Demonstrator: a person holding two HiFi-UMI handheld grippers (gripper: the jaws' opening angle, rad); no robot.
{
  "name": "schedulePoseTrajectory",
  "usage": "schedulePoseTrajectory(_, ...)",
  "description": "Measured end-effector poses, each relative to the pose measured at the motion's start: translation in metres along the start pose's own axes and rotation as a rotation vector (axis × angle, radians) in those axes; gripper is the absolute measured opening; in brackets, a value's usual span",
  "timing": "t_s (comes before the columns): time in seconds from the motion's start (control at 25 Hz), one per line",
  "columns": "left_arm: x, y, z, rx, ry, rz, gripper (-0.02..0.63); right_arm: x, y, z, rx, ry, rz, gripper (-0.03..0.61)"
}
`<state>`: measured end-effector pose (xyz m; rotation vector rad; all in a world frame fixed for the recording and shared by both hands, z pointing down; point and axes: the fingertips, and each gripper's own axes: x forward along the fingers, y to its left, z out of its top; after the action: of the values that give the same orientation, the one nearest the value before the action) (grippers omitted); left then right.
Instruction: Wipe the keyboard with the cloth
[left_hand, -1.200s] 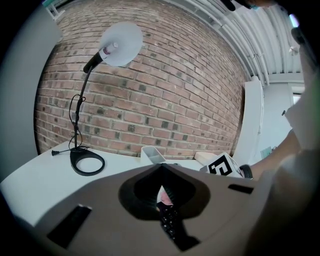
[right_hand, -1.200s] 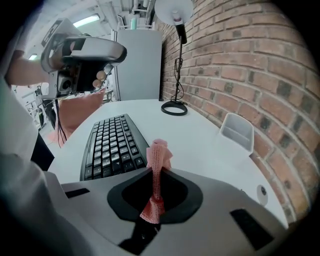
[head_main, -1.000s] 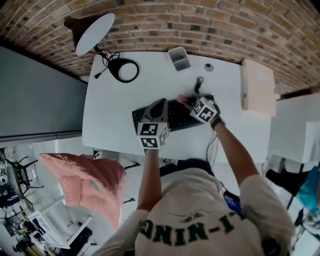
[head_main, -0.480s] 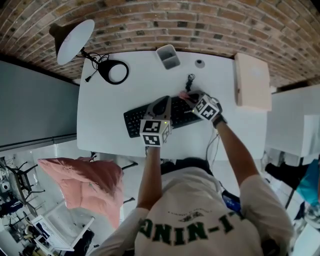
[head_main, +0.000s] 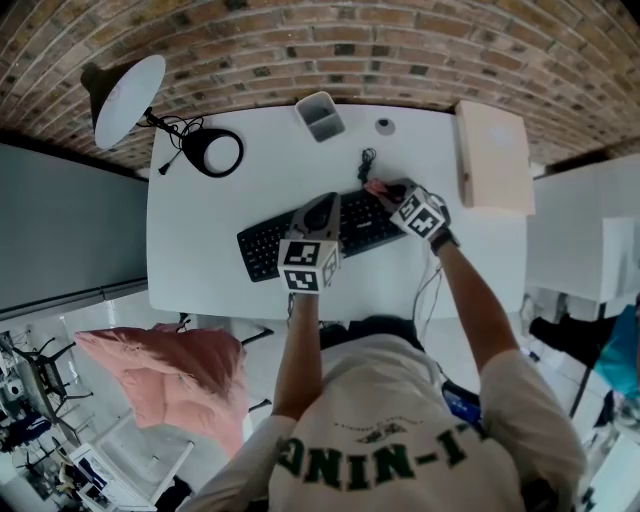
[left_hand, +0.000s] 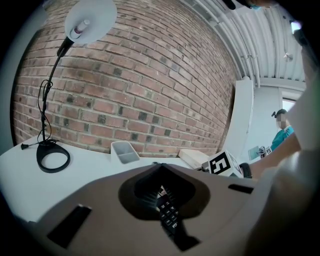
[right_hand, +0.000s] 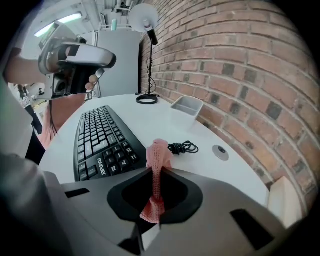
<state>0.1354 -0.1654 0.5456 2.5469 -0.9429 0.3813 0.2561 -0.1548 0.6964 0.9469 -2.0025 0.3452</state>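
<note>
R claw (right_hand: 155, 172) grips pink cloth (right_hand: 159, 151) by keyboard (right_hand: 97, 140) rt end.

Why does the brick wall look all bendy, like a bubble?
Wide-angle lenses bend straight lines: in the left gripper view the brick wall bulges like a dome; in the right gripper view its rows fan out and the corners go black; in the head view it arches over the white table.
</note>
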Motion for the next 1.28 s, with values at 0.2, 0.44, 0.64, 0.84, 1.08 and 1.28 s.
schedulePoseTrajectory(0.2,0.003,-0.003,0.000,0.004,0.005,-0.010,0.002,-0.009,-0.016,-0.014,0.036,0.018,-0.038,0.021)
schedulePoseTrajectory(0.44,0.002,-0.004,0.000,0.006,0.003,-0.013,0.002,-0.015,-0.026,-0.025,0.060,0.056,-0.074,0.021)
schedulePoseTrajectory(0.64,-0.009,0.005,0.005,-0.001,-0.018,0.006,0.002,-0.014,-0.028,-0.029,0.062,0.135,-0.102,0.021)
schedulePoseTrajectory(0.84,-0.034,0.032,0.002,-0.024,-0.034,0.062,0.002,-0.011,-0.020,-0.024,0.122,0.133,-0.097,0.021)
schedulePoseTrajectory(1.08,-0.083,0.074,-0.005,-0.065,-0.065,0.169,0.002,0.004,0.029,0.049,0.057,0.003,0.004,0.021)
schedulePoseTrajectory(1.28,-0.131,0.104,-0.013,-0.089,-0.089,0.260,0.002,0.031,0.102,0.117,-0.088,-0.068,0.123,0.021)
